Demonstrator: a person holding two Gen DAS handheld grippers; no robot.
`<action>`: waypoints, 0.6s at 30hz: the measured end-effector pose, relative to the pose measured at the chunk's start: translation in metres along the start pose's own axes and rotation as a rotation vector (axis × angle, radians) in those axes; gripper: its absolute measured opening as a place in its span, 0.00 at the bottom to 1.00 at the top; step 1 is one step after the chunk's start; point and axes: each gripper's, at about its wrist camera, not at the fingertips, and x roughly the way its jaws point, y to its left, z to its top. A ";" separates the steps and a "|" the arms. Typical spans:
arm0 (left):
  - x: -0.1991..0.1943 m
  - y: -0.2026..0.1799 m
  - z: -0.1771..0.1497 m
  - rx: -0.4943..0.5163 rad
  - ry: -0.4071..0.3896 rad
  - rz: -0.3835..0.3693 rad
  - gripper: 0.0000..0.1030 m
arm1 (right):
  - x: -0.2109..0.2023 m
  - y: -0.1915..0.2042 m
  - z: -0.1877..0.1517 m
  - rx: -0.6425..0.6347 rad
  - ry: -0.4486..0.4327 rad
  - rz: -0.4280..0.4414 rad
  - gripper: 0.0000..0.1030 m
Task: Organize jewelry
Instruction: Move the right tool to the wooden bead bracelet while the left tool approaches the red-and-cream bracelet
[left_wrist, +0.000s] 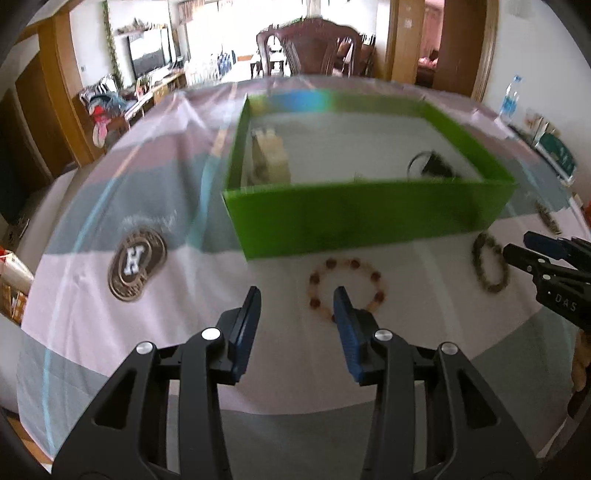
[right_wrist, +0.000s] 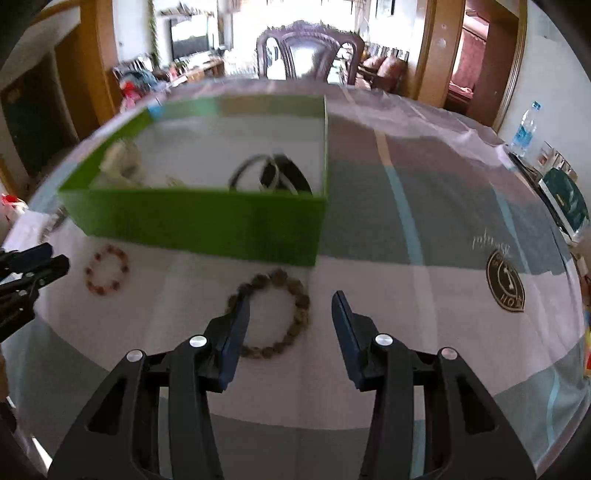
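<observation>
An open green box (left_wrist: 369, 218) (right_wrist: 207, 225) stands on the striped tablecloth and holds a cream item (left_wrist: 271, 155) and dark bangles (right_wrist: 273, 173). In front of it lie a red-and-cream bead bracelet (left_wrist: 377, 276) (right_wrist: 107, 269) and an olive bead bracelet (left_wrist: 489, 264) (right_wrist: 301, 295). My left gripper (left_wrist: 296, 295) is open; its right finger covers the red bracelet's near left edge, with nothing between the pads. My right gripper (right_wrist: 291, 299) is open over the olive bracelet, whose left edge is hidden by the left finger. Each gripper shows at the other view's edge (left_wrist: 517, 247) (right_wrist: 44, 258).
Round brown emblems (left_wrist: 136, 264) (right_wrist: 506, 286) are printed on the cloth. Another beaded piece (left_wrist: 548, 218) lies right of the box. A dark wooden chair (left_wrist: 314, 44) stands at the table's far side. A water bottle (right_wrist: 524, 127) and a green book (right_wrist: 565, 203) sit at the right.
</observation>
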 end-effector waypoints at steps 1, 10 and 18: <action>0.004 0.000 0.000 0.000 0.009 0.002 0.40 | 0.003 0.002 -0.002 -0.007 0.006 -0.011 0.45; 0.026 -0.008 -0.004 0.029 0.051 0.010 0.40 | 0.014 0.016 -0.013 -0.059 0.023 -0.056 0.45; 0.020 -0.018 -0.013 0.083 0.039 0.060 0.44 | 0.010 0.023 -0.019 -0.098 0.011 -0.063 0.45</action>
